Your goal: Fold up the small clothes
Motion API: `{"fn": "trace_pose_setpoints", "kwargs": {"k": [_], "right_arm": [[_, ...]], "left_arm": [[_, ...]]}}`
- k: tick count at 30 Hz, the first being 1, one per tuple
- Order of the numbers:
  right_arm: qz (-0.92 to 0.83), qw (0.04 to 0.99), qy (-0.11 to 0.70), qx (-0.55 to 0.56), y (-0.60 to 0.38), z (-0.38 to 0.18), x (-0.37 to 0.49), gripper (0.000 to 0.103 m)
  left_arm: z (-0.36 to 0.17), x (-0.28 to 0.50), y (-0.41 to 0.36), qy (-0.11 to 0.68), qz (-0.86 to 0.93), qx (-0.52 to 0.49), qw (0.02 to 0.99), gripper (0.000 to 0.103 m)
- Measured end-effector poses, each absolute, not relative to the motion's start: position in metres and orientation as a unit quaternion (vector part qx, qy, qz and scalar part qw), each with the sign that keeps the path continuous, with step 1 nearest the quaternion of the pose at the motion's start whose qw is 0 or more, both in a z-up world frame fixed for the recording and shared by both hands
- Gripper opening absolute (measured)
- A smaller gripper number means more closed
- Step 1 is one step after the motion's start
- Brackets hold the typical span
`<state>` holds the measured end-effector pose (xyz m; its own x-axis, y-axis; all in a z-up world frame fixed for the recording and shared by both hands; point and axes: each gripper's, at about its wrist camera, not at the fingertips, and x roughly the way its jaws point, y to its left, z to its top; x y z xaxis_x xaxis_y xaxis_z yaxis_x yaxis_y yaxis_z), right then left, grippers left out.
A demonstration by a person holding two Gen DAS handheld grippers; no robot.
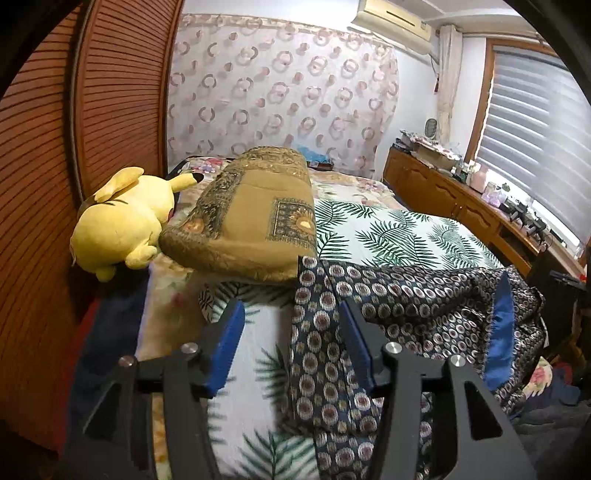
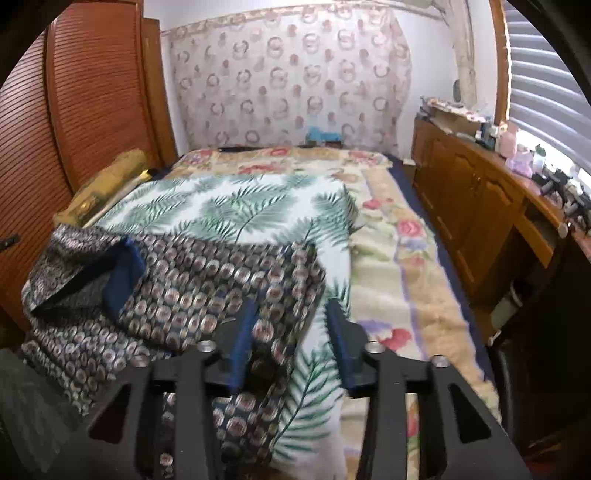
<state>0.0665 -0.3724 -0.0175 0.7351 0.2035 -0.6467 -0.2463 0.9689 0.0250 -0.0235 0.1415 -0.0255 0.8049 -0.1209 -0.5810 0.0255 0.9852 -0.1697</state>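
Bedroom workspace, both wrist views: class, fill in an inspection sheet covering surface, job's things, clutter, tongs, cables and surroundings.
Surface: bed with a palm-leaf sheet over a floral blanket.
Job's things: dark patterned garment with blue lining, lying rumpled across the near edge of the bed.
Clutter: yellow plush toy beside a brown patterned bolster.
Tongs: left tongs open over the garment's edge; right tongs open, cloth between the pads, not pinched.
Cables: nothing seen.
Surroundings: louvred wooden wardrobe, wooden sideboard with small items, window blind, air conditioner.
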Motion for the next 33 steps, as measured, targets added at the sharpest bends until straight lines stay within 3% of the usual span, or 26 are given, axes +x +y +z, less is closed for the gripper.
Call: {"fn": "trace_pose_setpoints", "kwargs": {"k": [4,21,29,30,33], "right_arm": [[0.119,0.929,0.348,-0.039,-0.363,-0.02,0.092,0.061],[0.1,0.887,0.447,-0.05,-0.347,-0.094,0.168,0.065],[0.123,0.884,0.449,-0.042,-0.344,-0.095,0.164,0.068],[0.129,0.883,0.45,-0.044,-0.341,-0.095,0.164,0.069],[0.151,0.879,0.45,-0.051,-0.335,-0.094,0.161,0.063]], "left_arm": [[-0.032,0.006,0.138,0.321,-0.041,-0.076,0.943,0.052],[-0.098,0.065,0.123,0.435,-0.047,-0.068,0.896,0.052],[-0.099,0.057,0.115,0.426,-0.044,-0.054,0.902,0.052],[-0.099,0.056,0.113,0.425,-0.051,-0.053,0.902,0.051],[-0.098,0.053,0.107,0.423,-0.071,-0.053,0.902,0.03]]}}
